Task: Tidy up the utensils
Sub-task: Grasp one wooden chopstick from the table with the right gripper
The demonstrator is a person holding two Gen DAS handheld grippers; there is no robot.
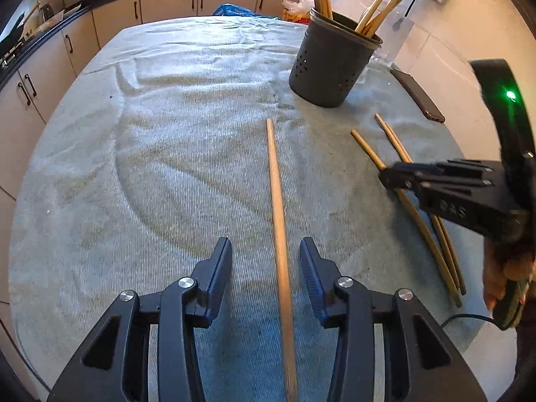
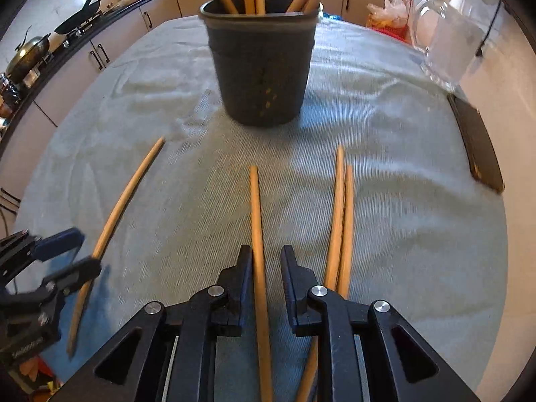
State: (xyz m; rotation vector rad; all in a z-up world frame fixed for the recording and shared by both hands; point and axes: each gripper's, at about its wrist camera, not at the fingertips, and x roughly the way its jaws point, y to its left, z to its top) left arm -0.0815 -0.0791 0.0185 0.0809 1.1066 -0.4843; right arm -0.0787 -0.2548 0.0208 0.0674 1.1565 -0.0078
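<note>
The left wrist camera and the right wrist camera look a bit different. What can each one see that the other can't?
Only the left wrist view shows a green light on the other tool and a blue bag behind the table. Only the right wrist view shows the pans on the counter. Both show the dark holder full of chopsticks, loose chopsticks on the cloth, the black phone, and each hand-held gripper, left and right, around one chopstick.
</note>
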